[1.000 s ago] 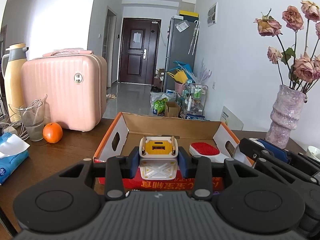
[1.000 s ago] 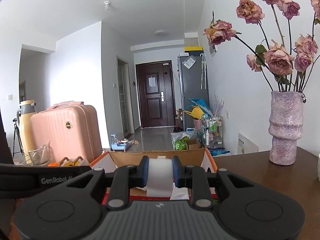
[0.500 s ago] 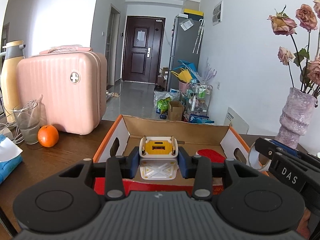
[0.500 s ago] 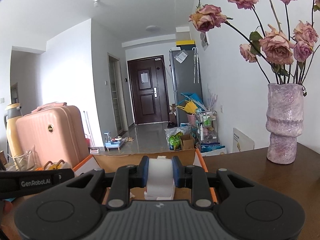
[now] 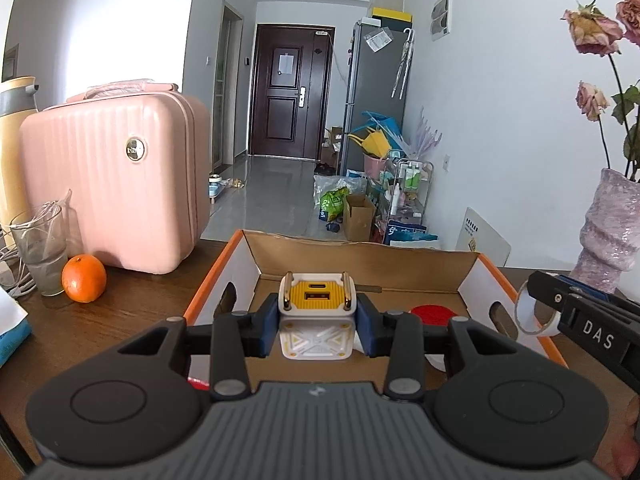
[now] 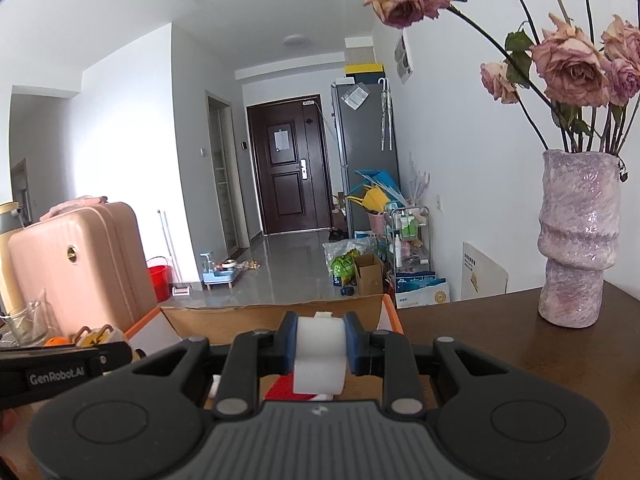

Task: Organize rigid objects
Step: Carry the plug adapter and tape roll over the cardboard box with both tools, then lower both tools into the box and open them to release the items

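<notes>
— What have you got right up close?

— My left tool (image 5: 316,322) is pinching a small white charger block with a yellow face (image 5: 316,308), blue pads (image 5: 269,326) pressed on both its sides. It hangs over the open cardboard box (image 5: 360,258), above the box floor.

— And the other hand?

— My right tool (image 6: 320,342) is clamped on a white tape roll (image 6: 320,354), held above the right end of the same box (image 6: 280,312). From the left camera the roll (image 5: 536,314) shows as a thin white ring at the tip of the right tool (image 5: 560,312), just over the box's right wall.

— Anything already inside?

— A red and white thing (image 5: 434,314) lies on the box floor, right of the charger; I can't make out what it is.

— Further out?

— On the tabletop (image 5: 132,312), left of the box, an orange (image 5: 84,278) sits just beside a glass (image 5: 40,248), with a pink suitcase (image 5: 116,188) behind them. Off to the right stands a purple vase (image 6: 578,236) of dried roses (image 6: 568,64), well apart from the box. Beyond that, a hallway runs to a dark door (image 5: 290,92).
</notes>
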`<state>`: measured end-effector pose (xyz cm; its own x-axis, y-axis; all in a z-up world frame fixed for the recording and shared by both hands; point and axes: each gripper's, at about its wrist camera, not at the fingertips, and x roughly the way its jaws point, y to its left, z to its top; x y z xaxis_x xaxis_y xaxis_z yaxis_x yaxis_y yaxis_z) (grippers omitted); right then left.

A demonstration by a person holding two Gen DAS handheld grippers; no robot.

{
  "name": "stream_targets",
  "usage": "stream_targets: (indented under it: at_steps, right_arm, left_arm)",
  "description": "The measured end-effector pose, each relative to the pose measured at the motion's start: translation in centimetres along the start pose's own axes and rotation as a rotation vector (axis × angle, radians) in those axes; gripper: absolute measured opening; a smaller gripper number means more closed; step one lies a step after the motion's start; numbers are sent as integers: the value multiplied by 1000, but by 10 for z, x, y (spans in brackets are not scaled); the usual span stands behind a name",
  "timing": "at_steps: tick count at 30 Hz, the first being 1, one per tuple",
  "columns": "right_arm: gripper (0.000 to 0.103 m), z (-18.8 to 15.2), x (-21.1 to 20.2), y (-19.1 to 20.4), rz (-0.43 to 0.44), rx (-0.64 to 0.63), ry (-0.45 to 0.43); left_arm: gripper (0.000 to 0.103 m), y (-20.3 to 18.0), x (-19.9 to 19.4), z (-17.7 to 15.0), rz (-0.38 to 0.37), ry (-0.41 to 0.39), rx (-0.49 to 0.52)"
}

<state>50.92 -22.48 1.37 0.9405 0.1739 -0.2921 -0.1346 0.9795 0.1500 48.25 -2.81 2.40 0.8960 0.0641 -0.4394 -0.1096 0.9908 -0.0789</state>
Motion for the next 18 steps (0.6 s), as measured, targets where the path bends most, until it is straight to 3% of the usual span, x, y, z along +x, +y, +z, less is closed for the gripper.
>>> stream_targets:
  at_steps: [18]
  right_arm:
    - [23,1,36,6,4,-67,41]
  left_arm:
    - [40,7,44,9,41,16,18]
